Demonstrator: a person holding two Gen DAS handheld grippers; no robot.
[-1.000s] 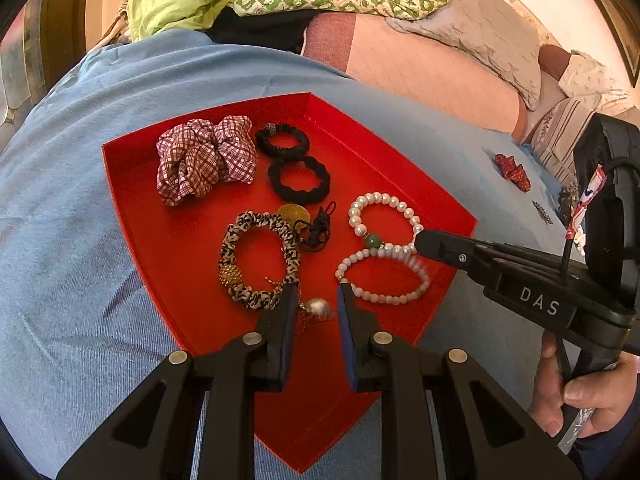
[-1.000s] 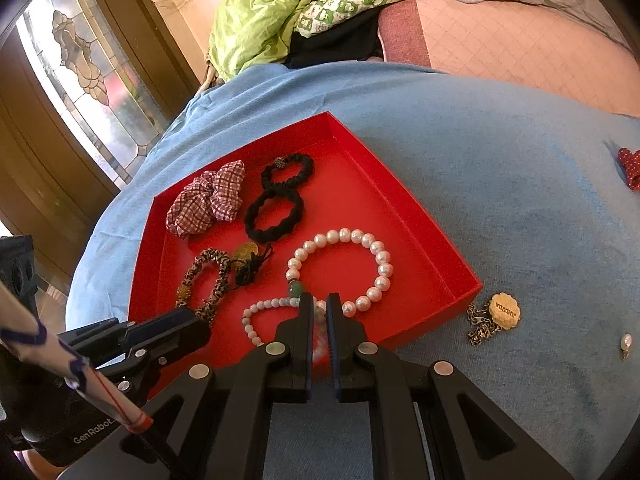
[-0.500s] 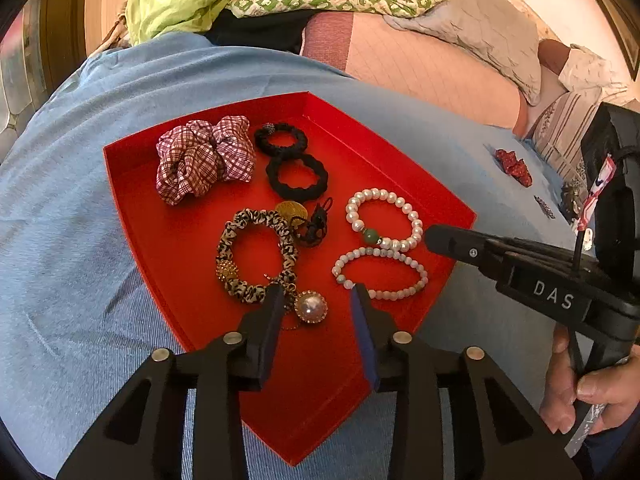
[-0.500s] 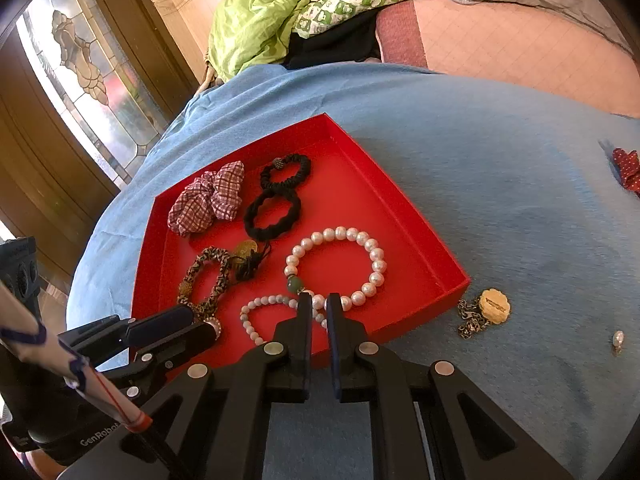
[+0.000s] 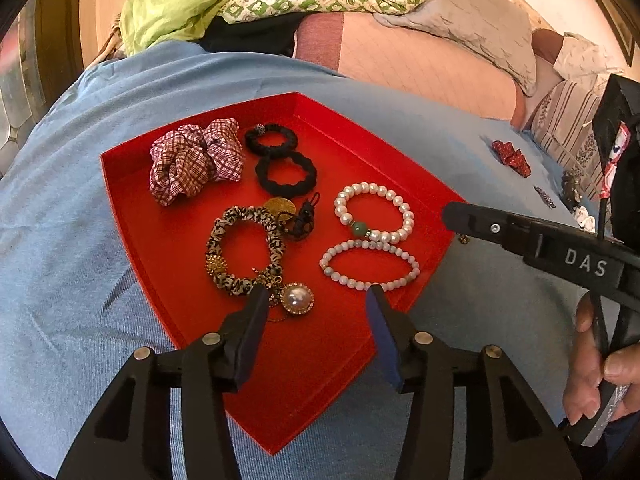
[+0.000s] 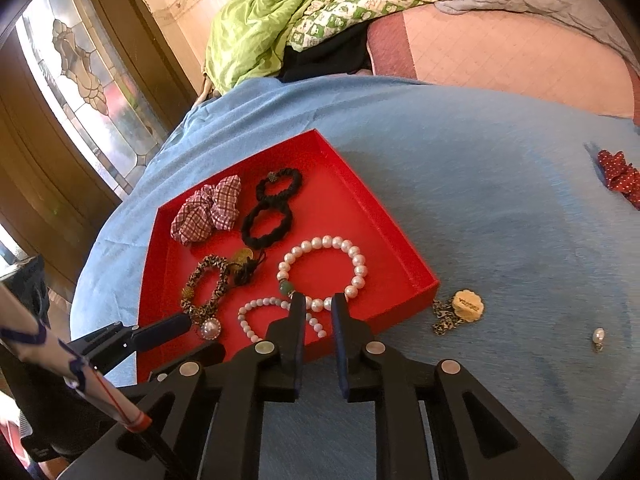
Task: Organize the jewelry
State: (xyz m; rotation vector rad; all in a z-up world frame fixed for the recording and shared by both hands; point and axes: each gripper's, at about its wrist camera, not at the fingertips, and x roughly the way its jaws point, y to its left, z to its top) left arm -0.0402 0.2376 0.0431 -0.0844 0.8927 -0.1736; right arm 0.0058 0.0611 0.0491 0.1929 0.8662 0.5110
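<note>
A red tray (image 5: 132,208) on the blue cloth holds a plaid scrunchie (image 5: 196,158), two black hair ties (image 5: 286,176), a leopard bracelet (image 5: 244,254), two pearl bracelets (image 5: 374,210), and a pearl brooch (image 5: 296,299). My left gripper (image 5: 316,300) is open and empty, just behind the brooch. My right gripper (image 6: 318,308) is slightly open and empty over the tray's near edge (image 6: 384,322). A gold pendant with chain (image 6: 466,306), a small pearl earring (image 6: 598,336) and a red bow (image 6: 618,174) lie on the cloth outside the tray.
A pink mattress (image 6: 500,52) with a green quilt (image 6: 280,12) lies behind the cloth. A stained-glass door (image 6: 80,76) stands at the left. Small trinkets (image 5: 544,191) lie at the cloth's far right.
My left gripper opened wide and drew back, leaving the pearl brooch in the tray. My right gripper opened slightly and pulled back a little.
</note>
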